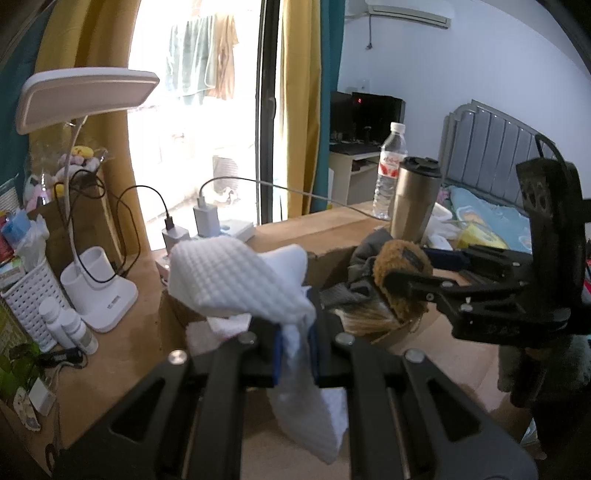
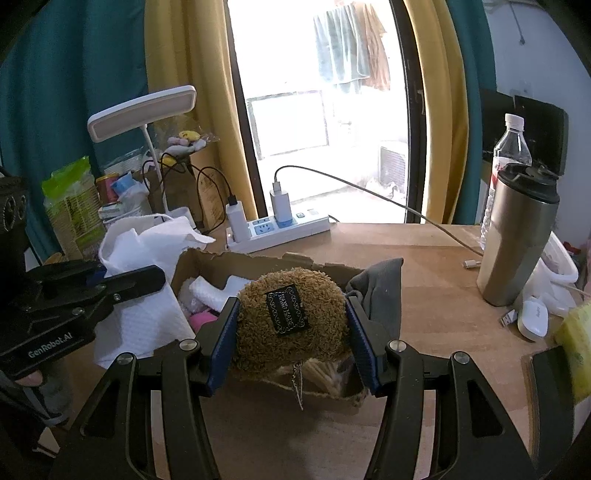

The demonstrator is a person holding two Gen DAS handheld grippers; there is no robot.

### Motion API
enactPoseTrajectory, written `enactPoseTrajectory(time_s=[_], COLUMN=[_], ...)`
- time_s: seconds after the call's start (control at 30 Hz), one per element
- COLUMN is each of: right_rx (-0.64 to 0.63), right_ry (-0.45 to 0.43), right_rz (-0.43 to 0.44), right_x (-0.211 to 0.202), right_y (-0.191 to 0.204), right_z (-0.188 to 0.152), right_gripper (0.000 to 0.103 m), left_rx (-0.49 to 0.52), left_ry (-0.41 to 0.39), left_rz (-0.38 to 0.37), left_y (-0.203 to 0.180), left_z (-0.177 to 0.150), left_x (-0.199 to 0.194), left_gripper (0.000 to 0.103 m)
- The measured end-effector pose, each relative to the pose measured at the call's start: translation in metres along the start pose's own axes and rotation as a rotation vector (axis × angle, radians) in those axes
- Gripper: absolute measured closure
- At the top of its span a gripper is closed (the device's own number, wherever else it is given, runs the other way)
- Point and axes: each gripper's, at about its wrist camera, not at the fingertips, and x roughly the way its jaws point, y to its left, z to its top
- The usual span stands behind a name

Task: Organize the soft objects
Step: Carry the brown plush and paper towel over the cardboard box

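Wooden worktop (image 2: 424, 258) stands before a tall glass door (image 2: 317, 110) admitting strong daylight. Yellow curtains (image 2: 184, 74) flank the door; teal curtains (image 2: 66, 92) hang outside them. Right of the door: pale wall (image 1: 443, 74), air conditioner (image 1: 408, 13) up high, bed (image 1: 491, 214) with grey headboard (image 1: 495, 144).

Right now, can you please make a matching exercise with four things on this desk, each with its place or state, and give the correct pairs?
Things:
1. white cloth
2. brown plush
3. steel mug
4. grey sock

Places or states:
A. stands upright on the desk, lid on
B. pinched in the left gripper
C. hangs over the edge of the cardboard box
D. squeezed between the pads of the right gripper

Pairs: 1-B, 2-D, 3-A, 4-C
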Motion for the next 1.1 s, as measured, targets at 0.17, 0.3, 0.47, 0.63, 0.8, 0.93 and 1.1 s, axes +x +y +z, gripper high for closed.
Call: enactPoseTrajectory(time_s=[0.17,0.3,0.47,0.63,0.8,0.93,1.1], right_rx=[0.006,0.008,0.014,0.02,0.026,0.03,0.036], right_ry=[-0.006,-0.006,0.011,0.028,0.039,0.055,0.072], right_rz=[0.004,0.007,0.01,0.011,0.009,0.005,0.006], right_x=[0.006,0.011,0.022,0.031,0.038,0.044,0.051], right_y=[-0.003,-0.003,-0.005,-0.008,-0.011,-0.013,-0.014], right_z=[0.005,0.007,0.006,0.004,0.002,-0.002,-0.006], right_gripper=[0.044,0.044,0.044,0.043,0.043,0.043,0.043], left_rx=[-0.009,-0.017,-0.022,-0.045,-0.071,-0.076,-0.091], left_ry=[-0.007,-0.004,0.014,0.05,0.073,0.122,0.204], left_rz=[-0.007,-0.014,-0.026,-0.045,-0.054,-0.069,-0.058], left_y=[0.003,0.005,0.006,0.008,0.013,0.015,0.02], left_z=[0.006,0.009,0.009,0.005,0.001,-0.001,-0.011], left_x=[0.011,0.021,0.034,0.052,0.068,0.085,0.107], left_gripper=[0.092,0.092,0.092,0.092,0.092,0.092,0.09])
